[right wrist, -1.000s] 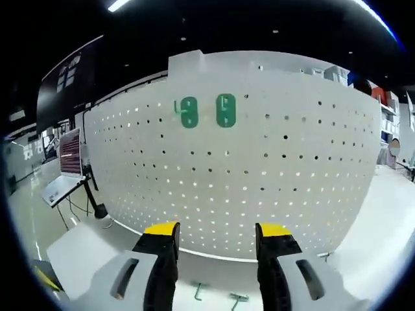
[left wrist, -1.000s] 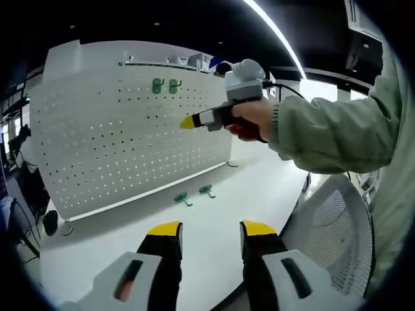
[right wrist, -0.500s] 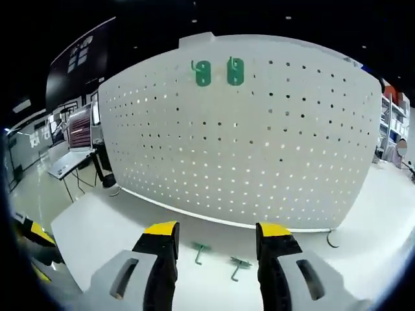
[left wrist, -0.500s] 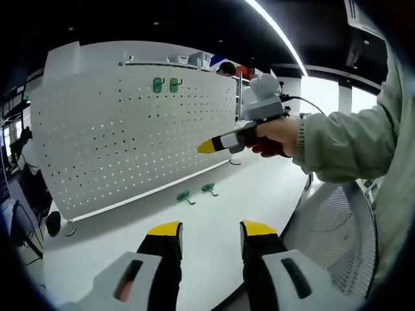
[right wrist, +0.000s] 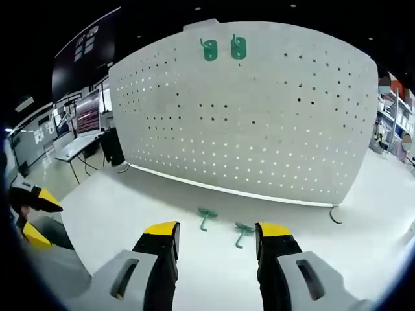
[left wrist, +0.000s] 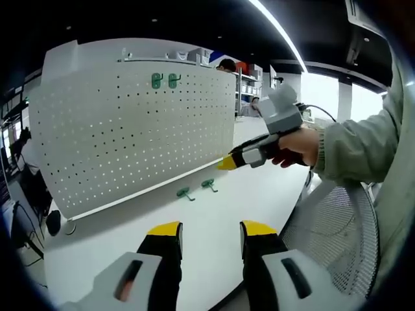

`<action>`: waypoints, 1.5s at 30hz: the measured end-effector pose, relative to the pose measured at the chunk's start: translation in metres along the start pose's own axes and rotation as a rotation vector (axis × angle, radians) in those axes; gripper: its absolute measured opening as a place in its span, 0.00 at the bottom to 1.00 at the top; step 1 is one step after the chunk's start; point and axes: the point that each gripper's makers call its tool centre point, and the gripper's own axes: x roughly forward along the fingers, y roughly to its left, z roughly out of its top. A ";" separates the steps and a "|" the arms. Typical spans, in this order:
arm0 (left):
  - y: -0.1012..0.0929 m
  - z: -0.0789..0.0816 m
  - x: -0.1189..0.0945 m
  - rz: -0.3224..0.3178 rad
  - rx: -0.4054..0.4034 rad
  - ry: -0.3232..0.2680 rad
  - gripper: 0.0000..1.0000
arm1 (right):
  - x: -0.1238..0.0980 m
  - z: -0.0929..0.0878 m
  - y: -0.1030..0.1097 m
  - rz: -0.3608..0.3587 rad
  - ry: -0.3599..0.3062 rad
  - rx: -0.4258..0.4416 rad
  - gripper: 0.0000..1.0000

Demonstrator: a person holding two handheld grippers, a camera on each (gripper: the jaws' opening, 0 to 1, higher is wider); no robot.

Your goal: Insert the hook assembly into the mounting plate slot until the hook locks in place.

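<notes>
- Two green hooks (right wrist: 221, 49) already hang side by side near the top edge of the white pegboard (right wrist: 259, 123), high in the right gripper view and at upper left in the left gripper view.
- Two more green hooks lie loose on the white table (right wrist: 130, 214) just in front of the board's foot: one (right wrist: 206, 217) at lower centre of the right gripper view, the other (right wrist: 243, 232) just to its right. We judge these to be the ones left to mount.
- Our right gripper (right wrist: 216, 249) hovers above that pair with its jaws parted and nothing between them; in the left gripper view it shows at centre right, held in a hand (left wrist: 299, 146), yellow tips aimed toward the table.
- Our left gripper (left wrist: 209, 243) waits at the bottom of its view, jaws apart and empty, well back from the board.
- We put the job about half done: no loose hook has been grasped yet, so picking, carrying to the board and locking in are all ahead.
</notes>
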 end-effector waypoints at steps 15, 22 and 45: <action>0.000 -0.003 0.001 0.007 0.003 0.009 0.37 | -0.031 -0.029 0.012 0.066 0.039 0.005 0.46; 0.000 -0.003 0.002 0.012 0.003 0.013 0.37 | -0.041 -0.034 0.017 0.088 0.047 0.035 0.46; -0.008 0.005 0.009 0.008 0.026 0.019 0.36 | -0.076 -0.020 0.027 0.129 -0.010 0.055 0.47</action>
